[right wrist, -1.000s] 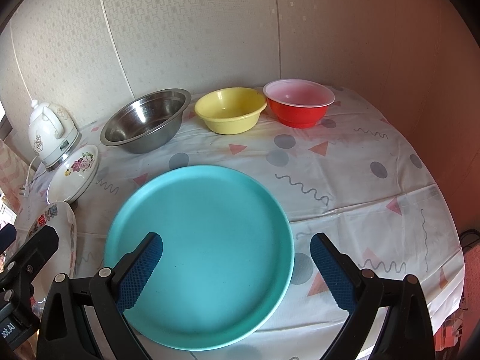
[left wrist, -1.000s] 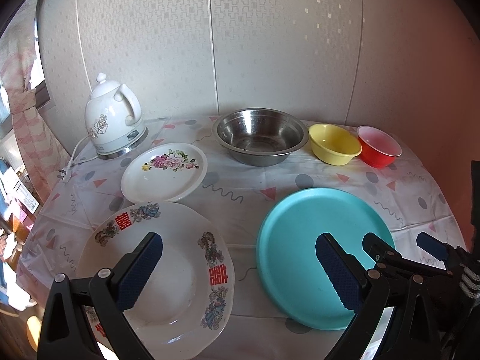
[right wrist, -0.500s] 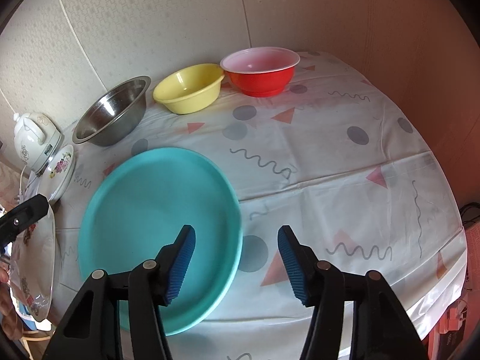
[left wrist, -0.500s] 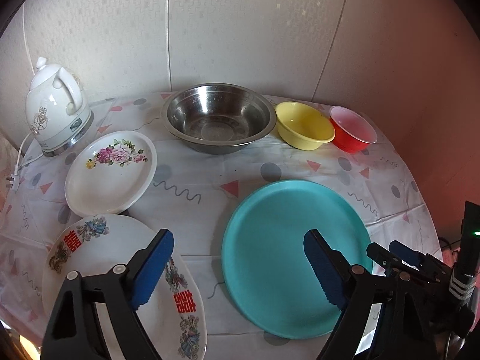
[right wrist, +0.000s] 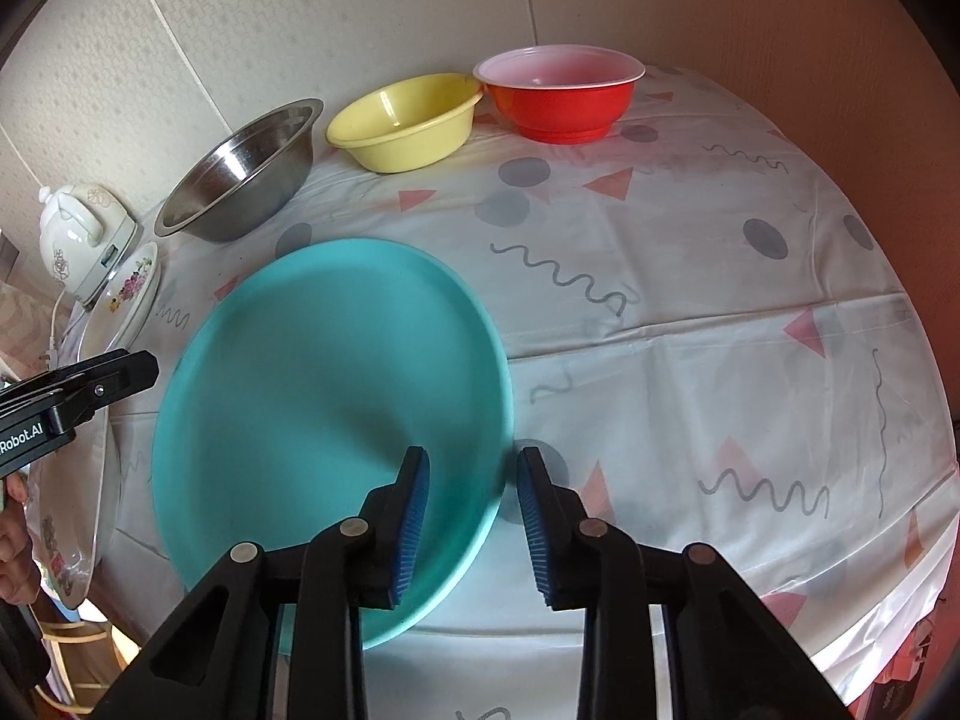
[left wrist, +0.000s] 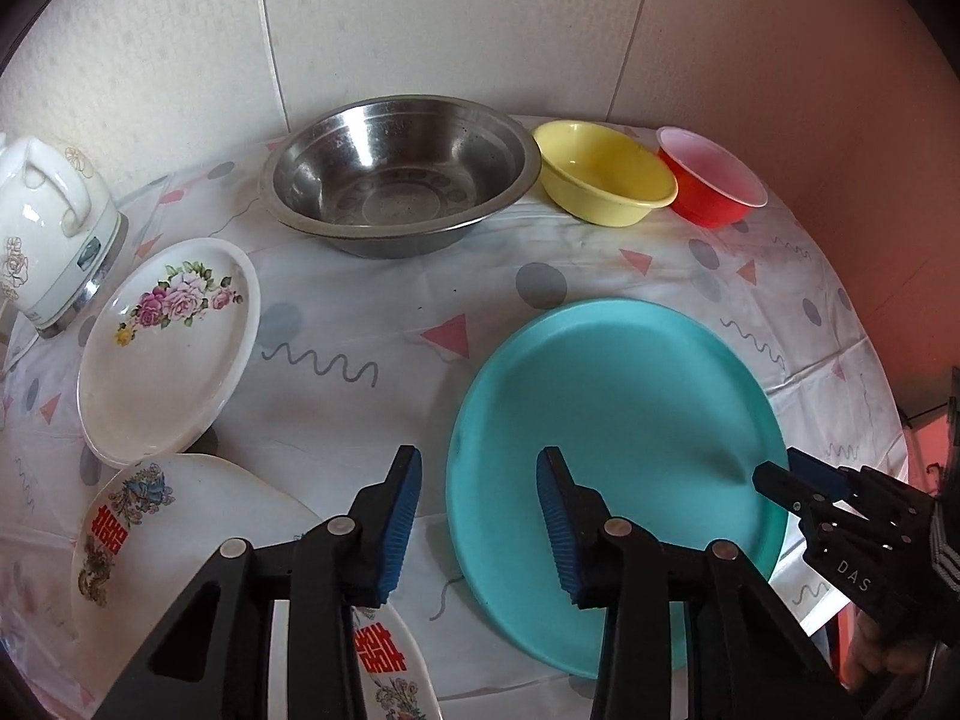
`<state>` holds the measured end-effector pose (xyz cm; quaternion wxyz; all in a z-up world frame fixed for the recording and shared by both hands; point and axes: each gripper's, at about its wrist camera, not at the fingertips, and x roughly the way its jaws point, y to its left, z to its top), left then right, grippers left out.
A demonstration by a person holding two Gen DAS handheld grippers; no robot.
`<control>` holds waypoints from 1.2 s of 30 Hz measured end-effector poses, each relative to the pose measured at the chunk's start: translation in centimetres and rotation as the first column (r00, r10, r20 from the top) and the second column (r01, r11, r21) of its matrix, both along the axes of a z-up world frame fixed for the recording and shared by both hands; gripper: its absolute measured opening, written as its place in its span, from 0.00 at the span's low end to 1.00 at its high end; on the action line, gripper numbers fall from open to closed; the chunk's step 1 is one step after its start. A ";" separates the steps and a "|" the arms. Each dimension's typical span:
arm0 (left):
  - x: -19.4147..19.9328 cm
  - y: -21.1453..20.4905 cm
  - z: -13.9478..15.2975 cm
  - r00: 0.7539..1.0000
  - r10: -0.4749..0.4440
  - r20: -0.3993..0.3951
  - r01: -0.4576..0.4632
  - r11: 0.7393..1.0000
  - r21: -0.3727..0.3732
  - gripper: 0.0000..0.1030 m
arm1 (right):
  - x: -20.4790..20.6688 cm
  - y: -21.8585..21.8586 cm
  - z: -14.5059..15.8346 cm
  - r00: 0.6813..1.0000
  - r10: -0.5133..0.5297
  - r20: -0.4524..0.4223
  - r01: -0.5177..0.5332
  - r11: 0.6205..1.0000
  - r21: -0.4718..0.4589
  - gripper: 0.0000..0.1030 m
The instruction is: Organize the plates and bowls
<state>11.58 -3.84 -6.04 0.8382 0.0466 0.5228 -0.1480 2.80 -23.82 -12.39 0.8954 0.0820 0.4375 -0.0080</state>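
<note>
A teal plate (left wrist: 618,420) (right wrist: 330,372) lies on the patterned tablecloth near the front edge. My left gripper (left wrist: 477,510) hovers at its left rim, jaws closing, with the rim between the blue pads and no pad pressing on it. My right gripper (right wrist: 471,504) straddles the plate's right rim the same way, jaws closing with a gap left on each side. To the left lie a white flower plate (left wrist: 168,348) and a large white plate with red characters (left wrist: 198,540). Behind stand a steel bowl (left wrist: 396,180), a yellow bowl (left wrist: 600,174) and a red bowl (left wrist: 708,186).
A white ceramic kettle (left wrist: 48,228) stands on its base at the far left by the wall. The wall runs close behind the bowls. The cloth (right wrist: 720,360) to the right of the teal plate holds nothing, and the table edge lies just below the grippers.
Both grippers have narrowed their jaws and sunk toward the teal plate. The left one moved right, off the large white plate to the teal rim; the right one shifted to the right rim.
</note>
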 end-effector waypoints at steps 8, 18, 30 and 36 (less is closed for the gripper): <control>1.0 -0.9 -2.0 0.999 -0.040 -0.004 0.040 0.994 0.107 0.18 | 0.9 0.2 0.1 1.000 0.021 -0.003 -0.021 0.999 -0.043 0.15; 2.1 0.4 -2.1 1.000 -0.020 0.021 0.017 0.990 0.139 0.15 | 2.1 1.3 0.4 0.997 0.072 -0.016 -0.073 0.997 -0.039 0.13; 1.4 1.7 -2.7 1.000 -0.003 0.027 0.000 0.993 0.118 0.15 | 2.3 2.7 0.2 0.993 0.115 -0.030 -0.118 0.989 -0.094 0.15; 1.2 3.0 -2.2 0.999 0.052 0.004 -0.052 0.998 0.029 0.15 | 1.8 3.1 0.2 0.990 0.136 -0.049 -0.140 0.984 -0.110 0.16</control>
